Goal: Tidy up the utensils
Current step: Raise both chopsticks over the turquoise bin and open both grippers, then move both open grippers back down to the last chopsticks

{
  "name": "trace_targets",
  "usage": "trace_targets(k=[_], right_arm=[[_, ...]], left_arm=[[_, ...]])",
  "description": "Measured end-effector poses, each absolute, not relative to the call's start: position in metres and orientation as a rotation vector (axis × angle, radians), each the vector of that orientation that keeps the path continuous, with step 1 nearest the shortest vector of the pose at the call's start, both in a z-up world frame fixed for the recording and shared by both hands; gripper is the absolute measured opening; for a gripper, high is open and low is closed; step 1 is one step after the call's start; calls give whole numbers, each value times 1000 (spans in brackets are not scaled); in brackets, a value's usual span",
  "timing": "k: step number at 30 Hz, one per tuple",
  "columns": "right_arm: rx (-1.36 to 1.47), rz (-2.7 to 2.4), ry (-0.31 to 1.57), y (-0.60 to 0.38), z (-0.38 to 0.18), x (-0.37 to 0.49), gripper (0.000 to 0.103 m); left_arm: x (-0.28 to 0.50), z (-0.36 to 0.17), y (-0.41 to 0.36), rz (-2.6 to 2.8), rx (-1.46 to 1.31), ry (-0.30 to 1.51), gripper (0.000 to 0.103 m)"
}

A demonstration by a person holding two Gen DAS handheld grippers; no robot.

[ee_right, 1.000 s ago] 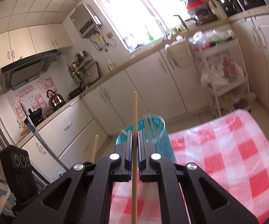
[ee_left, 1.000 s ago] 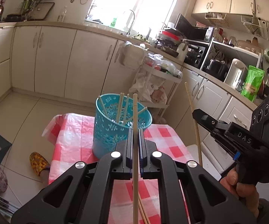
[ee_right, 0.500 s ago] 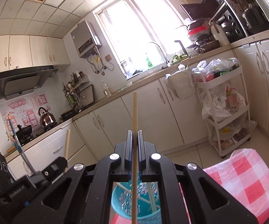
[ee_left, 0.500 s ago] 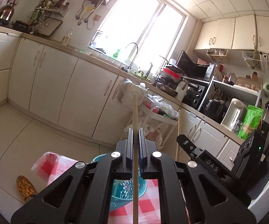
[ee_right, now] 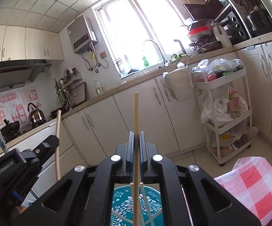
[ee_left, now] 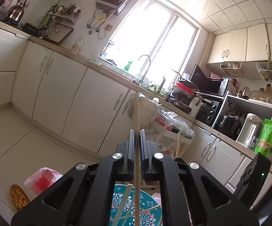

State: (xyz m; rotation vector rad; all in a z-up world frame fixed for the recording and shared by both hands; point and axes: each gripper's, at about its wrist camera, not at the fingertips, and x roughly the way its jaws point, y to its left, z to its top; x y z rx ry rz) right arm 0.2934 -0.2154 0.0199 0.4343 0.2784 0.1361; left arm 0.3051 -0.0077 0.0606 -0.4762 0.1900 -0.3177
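Note:
My left gripper is shut on a pale wooden chopstick that stands upright between its pads. Below it the teal flower-patterned utensil holder shows through the gripper frame, with several chopsticks leaning inside. My right gripper is shut on another upright chopstick, directly above the same teal holder. The left gripper with its chopstick appears at the left of the right wrist view. The right gripper's body shows at the right of the left wrist view.
The red-and-white checked tablecloth covers the table under the holder. Beyond it stand cream kitchen cabinets, a white rolling cart full of bags, and a counter with appliances. A slipper lies on the floor.
Both grippers have moved forward over the teal holder, each still holding its chopstick upright. The holder slid from mid-view to the bottom edge, and the two grippers have drawn closer together.

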Motion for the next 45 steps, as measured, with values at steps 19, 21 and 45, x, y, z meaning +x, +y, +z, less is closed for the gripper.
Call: trace_targets(k=[19, 21, 45], right_arm=[[356, 174, 411, -196, -31, 289, 10], [353, 176, 415, -196, -29, 280, 20], [355, 147, 785, -230, -72, 111, 45]], left_arm=[[315, 1, -21, -224, -409, 264, 5], [308, 2, -23, -227, -392, 272, 5], [162, -40, -1, -234, -279, 541, 56]])
